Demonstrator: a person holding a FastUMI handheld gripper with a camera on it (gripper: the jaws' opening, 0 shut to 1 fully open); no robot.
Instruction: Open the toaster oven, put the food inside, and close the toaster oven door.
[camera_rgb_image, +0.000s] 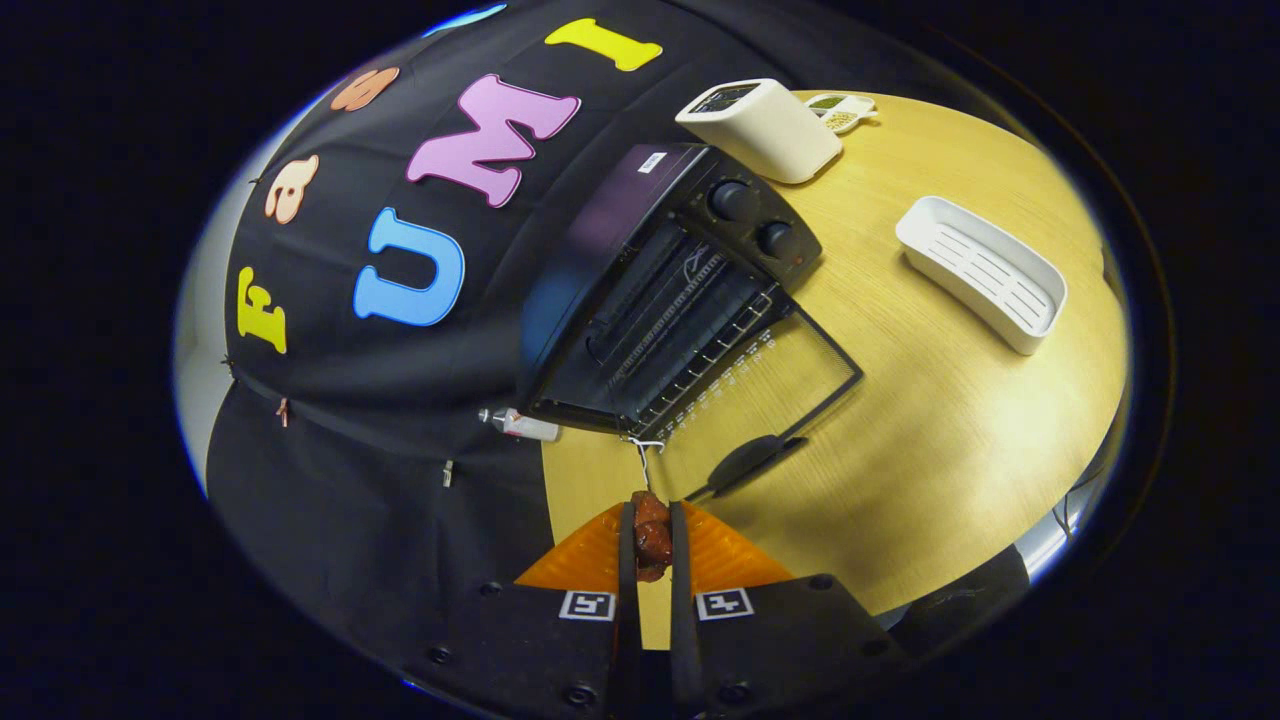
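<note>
Wooden worktop (950, 440), pale and round-edged, carries everything. Black toaster oven (665, 290) sits at the far side against the cloth wall, door (775, 385) dropped fully open and lying flat toward the near side, wire rack (700, 350) visible in the cavity, two knobs (755, 220) on the right panel. White toaster (765, 128) stands just beyond the oven, a small white gadget (842, 110) beside it at the far edge. White slotted tray (985, 270) lies well right of the oven. Small white tube (520, 425) rests near the oven's left corner. White string (645, 455) hangs at the door's near left corner. Gripper (652, 545) is near, just short of the open door, jaws clamped on the food (652, 540), a reddish-brown glazed chunk pinched between both fingers (685, 550), not yet inside the oven.
</note>
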